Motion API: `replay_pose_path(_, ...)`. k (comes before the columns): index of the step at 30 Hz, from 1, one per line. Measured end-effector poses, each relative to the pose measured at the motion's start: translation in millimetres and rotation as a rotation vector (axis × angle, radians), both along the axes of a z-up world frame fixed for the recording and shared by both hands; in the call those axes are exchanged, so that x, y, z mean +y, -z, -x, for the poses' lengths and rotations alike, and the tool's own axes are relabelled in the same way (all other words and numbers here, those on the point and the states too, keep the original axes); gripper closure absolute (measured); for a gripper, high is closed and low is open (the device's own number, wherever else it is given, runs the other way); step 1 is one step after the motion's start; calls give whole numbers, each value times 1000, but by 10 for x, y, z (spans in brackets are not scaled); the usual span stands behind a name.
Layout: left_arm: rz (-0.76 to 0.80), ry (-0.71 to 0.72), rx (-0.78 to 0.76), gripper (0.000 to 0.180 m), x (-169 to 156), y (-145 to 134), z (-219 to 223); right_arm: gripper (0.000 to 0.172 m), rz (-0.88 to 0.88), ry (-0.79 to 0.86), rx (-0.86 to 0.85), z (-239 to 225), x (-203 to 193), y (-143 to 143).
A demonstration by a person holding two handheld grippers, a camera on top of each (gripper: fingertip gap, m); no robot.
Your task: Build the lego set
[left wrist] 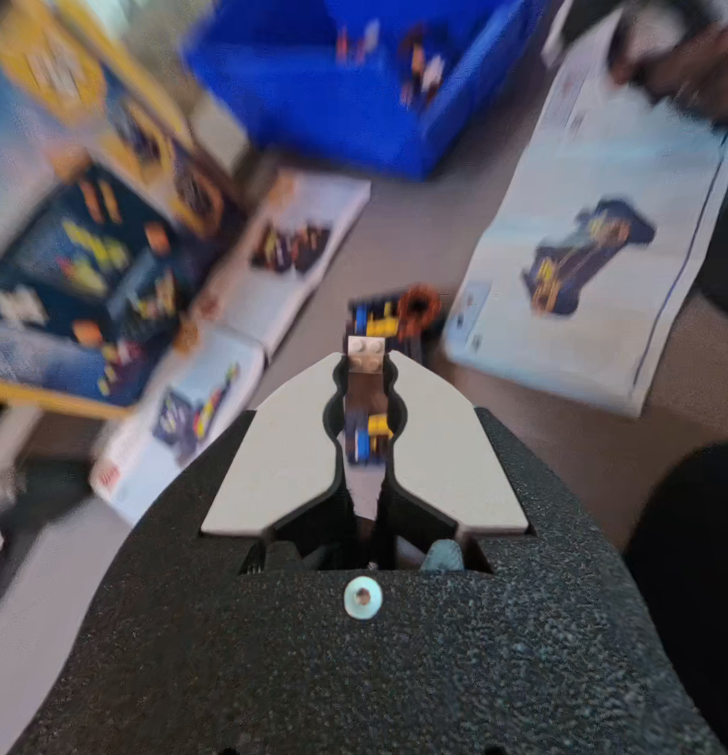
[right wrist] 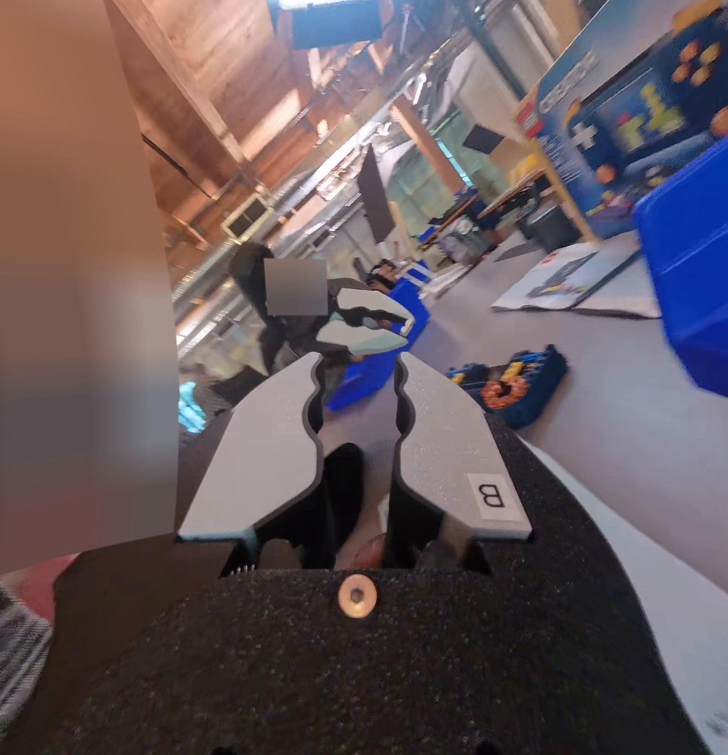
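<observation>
1. Bin: a blue plastic bin (left wrist: 313, 102) fills the upper middle of the left wrist view, with loose small parts inside, too smeared to name.
2. Toy-set box (left wrist: 88, 253), dark blue with a yellow edge, lies at the left of that view. An open instruction booklet (left wrist: 578, 265) spreads across the right, and two more booklets (left wrist: 288, 253) lie between the box and the centre.
3. Grey tabletop (left wrist: 415, 228) carries all of these. Near the centre sits a partly built brick model (left wrist: 395, 314), dark blue with yellow and blue parts and an orange ring. It appears just beyond the fingertips, apart from them.
4. Right gripper (right wrist: 358, 363), centre of its own view, stands open with nothing between its fingers. It points past the model, which sits to its right.
5. Left gripper (left wrist: 366, 359) is closed on a small studded brick piece (left wrist: 366, 353), pale grey at the front with a brown part behind. The piece is pinched at the very tips, studs facing the camera and part of it jutting past them.
6. Judgement: so shallow a pinch probably lets the piece twist easily, so even pressure on both sides matters.
</observation>
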State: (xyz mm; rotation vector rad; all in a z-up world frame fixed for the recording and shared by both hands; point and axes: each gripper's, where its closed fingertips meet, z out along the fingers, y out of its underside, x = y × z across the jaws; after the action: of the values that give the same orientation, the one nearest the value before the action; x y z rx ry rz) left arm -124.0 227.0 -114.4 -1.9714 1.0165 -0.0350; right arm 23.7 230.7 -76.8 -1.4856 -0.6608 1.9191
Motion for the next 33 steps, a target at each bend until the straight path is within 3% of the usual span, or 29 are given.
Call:
replay_pose_path(3, 256, -105, 96, 165, -81, 247, 454, 142, -87, 112, -81, -87, 123, 97)
replay_pose_path(6, 394, -108, 200, 165, -137, 451, 549, 144, -100, 153, -125, -137, 183, 158)
replay_pose_path(9, 426, -74, 223, 165, -112, 491, 441, 146, -111, 154, -106, -195, 188, 99)
replay_pose_path(12, 404, -59, 198, 165, -49, 425, 333, 146, -306, 243, -163, -380, 237, 16)
replay_pose_path(15, 421, -48, 201, 165, -48, 448, 309, 146, -609, 485, -184, -743, 333, -230)
replay_pose_path(18, 462, -40, 231, 165, -57, 524, 344, 148, -791, 792, -153, -1252, 449, -466)
replay_pose_path(22, 512, -28, 249, 165, -60, 553, 347, 150, -774, 952, -168, -1660, 552, -397)
replay_pose_path(33, 535, -11, 264, 165, 19, 544, 277, 152, -692, 969, -168, -1685, 629, -299)
